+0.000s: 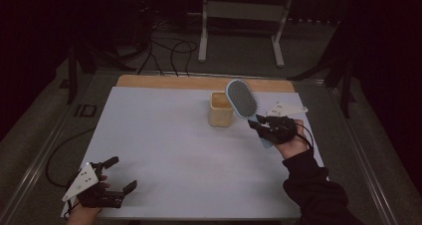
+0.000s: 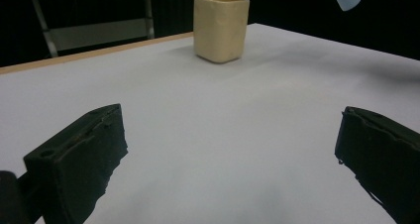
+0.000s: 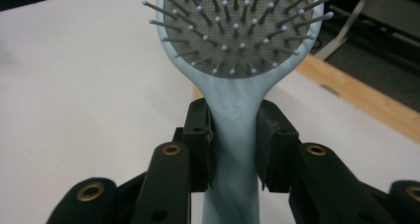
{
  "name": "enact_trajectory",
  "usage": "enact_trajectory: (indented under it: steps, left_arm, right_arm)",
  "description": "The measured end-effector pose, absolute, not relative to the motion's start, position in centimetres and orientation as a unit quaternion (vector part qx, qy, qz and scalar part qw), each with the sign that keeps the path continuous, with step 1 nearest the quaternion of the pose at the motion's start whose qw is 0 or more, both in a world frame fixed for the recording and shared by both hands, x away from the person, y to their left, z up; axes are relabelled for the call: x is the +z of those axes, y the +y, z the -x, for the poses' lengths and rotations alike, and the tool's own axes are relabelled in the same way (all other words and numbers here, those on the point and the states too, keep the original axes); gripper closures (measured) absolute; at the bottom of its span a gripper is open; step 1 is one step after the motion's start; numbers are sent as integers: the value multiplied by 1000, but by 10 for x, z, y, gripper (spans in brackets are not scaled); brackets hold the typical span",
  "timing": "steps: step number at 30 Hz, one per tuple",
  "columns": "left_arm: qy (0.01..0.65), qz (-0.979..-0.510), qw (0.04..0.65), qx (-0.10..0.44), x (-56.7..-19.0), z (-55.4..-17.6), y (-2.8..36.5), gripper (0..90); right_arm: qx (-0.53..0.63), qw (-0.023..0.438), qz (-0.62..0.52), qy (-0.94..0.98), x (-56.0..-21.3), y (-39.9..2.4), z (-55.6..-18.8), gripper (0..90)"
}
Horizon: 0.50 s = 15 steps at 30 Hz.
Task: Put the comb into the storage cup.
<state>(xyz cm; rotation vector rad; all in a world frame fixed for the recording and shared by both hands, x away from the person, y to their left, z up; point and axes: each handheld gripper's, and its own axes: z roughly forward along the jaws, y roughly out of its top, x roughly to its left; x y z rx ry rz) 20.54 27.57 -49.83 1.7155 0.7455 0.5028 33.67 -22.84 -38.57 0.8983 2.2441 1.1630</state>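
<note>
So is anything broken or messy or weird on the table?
Nothing stands out. The cream cup stands upright on the white table, nothing is spilled, and the blue hairbrush looks whole, held by its handle in the right gripper.

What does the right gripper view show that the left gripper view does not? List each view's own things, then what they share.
Right gripper view alone: the right hand-held gripper with its jaws shut on the light blue hairbrush at the neck of its handle, and the brush's bristle pad above.

Left gripper view alone: the left hand-held gripper with its jaws wide apart and nothing between them, and the cream square cup standing upright farther off.

Shared: the white table top with its wooden edge, and the dark room beyond. A pale blue tip at the left gripper view's top is probably the brush's handle end.
</note>
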Motion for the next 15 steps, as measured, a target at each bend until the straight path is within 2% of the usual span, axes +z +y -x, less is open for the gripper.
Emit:
enact_trajectory:
  steps: [15]
  left_arm:
    - [316,-730,568,212,-498,-205,276,0]
  right_arm:
    - [450,247,-321,796,-367,-208,-357,704]
